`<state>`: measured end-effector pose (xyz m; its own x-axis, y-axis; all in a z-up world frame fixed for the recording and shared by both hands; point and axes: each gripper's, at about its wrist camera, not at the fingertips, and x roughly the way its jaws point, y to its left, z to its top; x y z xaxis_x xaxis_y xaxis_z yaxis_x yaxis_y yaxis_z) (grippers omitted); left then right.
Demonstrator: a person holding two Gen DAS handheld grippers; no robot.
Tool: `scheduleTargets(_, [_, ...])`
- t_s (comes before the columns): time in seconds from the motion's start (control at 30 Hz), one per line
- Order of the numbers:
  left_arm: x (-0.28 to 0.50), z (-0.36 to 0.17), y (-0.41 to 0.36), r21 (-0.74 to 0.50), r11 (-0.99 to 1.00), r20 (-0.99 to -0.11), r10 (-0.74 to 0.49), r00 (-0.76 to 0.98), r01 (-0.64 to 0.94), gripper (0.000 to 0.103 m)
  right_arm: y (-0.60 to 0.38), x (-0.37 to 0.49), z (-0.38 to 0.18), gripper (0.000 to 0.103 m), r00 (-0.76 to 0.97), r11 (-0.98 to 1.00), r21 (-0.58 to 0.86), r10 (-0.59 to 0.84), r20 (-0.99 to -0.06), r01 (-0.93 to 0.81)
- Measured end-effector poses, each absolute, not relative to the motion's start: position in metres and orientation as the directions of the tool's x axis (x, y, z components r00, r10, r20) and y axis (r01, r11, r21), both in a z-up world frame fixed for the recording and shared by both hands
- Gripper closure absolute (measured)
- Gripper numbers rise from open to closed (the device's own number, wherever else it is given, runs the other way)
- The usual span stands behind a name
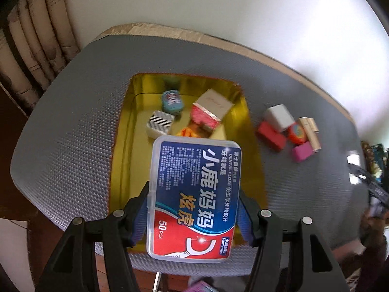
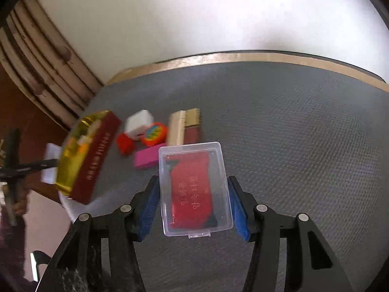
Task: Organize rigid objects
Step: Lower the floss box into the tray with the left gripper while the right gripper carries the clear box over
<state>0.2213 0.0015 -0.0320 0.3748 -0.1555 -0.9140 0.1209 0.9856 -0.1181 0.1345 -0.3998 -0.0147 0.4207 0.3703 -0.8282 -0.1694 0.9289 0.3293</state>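
— Blue pads of the left gripper (image 1: 193, 215) are pressing on both long sides of the floss box (image 1: 195, 198). So this gripper is clamped on it, and the box is hanging over the near end of the gold tin (image 1: 121, 146).

— Which way is the long axis pointing?

— It is running from 6 o'clock to 12 o'clock, along the fingers, the same way as the tin's long side. The free floor of the tin is lying at 11 o'clock from the box. At 12 o'clock the striped case (image 1: 160, 124), the blue tin (image 1: 172, 102) and the pink box (image 1: 211, 112) are already filling the far half.

— And the right gripper (image 2: 193, 205)?

— Its jaws are standing apart around the clear case (image 2: 195, 189), which is resting on the grey mat (image 2: 304, 146). I am seeing a small gap on each side, so it is not gripping yet. The case's long axis is also pointing to 12 o'clock.

— Which hand is nearer to the tin?

— The left one, I am judging. From the right gripper the tin is lying at 9 o'clock, with the loose blocks (image 2: 148, 158) at 11 o'clock between. The tin walls are leaving little room sideways for the floss box; the mat at 3 o'clock is open.
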Motion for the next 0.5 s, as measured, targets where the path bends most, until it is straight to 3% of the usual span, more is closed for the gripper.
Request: scheduleTargets(0.5, [0.252,-0.076,0.011,-0.092,0.991,-0.937,-0.118,0.327,0.094,0.040,-0.304,0.133,0.026,0.052,0.392,0.854,0.427,0.517,-0.761,-0.297])
